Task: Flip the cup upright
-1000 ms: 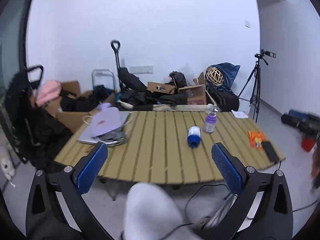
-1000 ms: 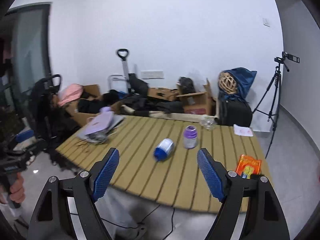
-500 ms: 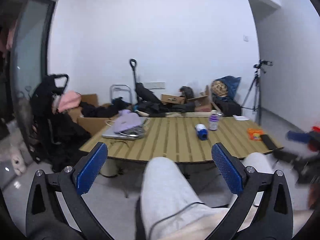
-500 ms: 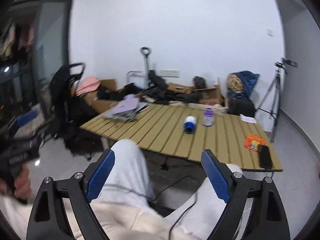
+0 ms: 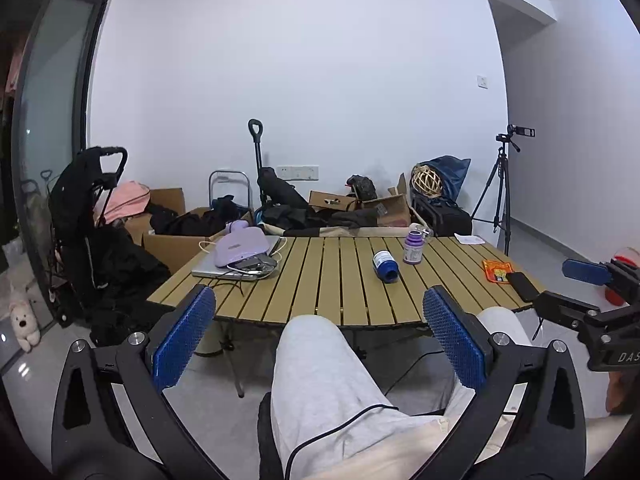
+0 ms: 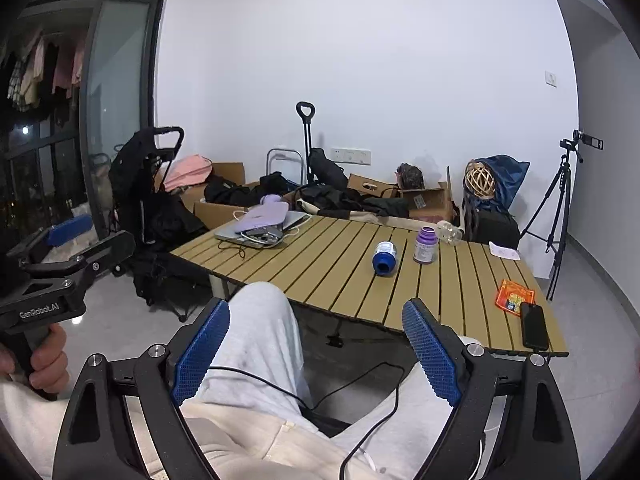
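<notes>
Haven't started: both my left hand-held gripper [image 5: 316, 334] and right hand-held gripper [image 6: 316, 350] sit spread apart over my lap, well away from the blue cup [image 6: 384, 258] lying sideways mid-bench [image 6: 320, 272]. Next I'd reach in.

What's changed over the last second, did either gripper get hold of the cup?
No. Both the left gripper and right gripper pulled back from the table to above the person's lap, jaws open and empty. The blue cup still lies on its side beside the purple bottle.
</notes>
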Tool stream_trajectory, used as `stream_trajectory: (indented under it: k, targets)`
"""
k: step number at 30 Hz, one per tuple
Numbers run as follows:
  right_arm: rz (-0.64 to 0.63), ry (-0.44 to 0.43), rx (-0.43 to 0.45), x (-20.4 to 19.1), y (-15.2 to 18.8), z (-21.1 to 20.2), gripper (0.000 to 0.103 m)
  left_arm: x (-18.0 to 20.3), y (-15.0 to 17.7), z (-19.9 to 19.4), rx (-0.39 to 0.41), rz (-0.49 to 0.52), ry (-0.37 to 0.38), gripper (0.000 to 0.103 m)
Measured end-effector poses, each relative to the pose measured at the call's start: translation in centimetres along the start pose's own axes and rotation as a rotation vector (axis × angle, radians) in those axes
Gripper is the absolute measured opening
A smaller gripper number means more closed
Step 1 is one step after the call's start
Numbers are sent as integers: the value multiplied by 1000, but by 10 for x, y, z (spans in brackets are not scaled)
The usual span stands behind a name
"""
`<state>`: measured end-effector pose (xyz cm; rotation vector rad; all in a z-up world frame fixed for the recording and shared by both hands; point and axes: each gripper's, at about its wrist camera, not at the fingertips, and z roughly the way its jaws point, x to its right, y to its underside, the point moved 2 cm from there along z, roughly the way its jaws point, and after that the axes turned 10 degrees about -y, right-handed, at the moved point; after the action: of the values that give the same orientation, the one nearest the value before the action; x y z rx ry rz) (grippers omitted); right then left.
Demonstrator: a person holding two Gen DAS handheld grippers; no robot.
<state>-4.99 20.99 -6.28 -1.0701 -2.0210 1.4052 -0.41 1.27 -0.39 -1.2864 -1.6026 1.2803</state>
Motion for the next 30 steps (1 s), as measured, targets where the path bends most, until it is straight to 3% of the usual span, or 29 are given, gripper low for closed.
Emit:
stream_trajectory:
  k: [30]
  targets:
    - [-27,-11,29,-4,-2,-9,92,-4,-2,1,-1,13,0,103]
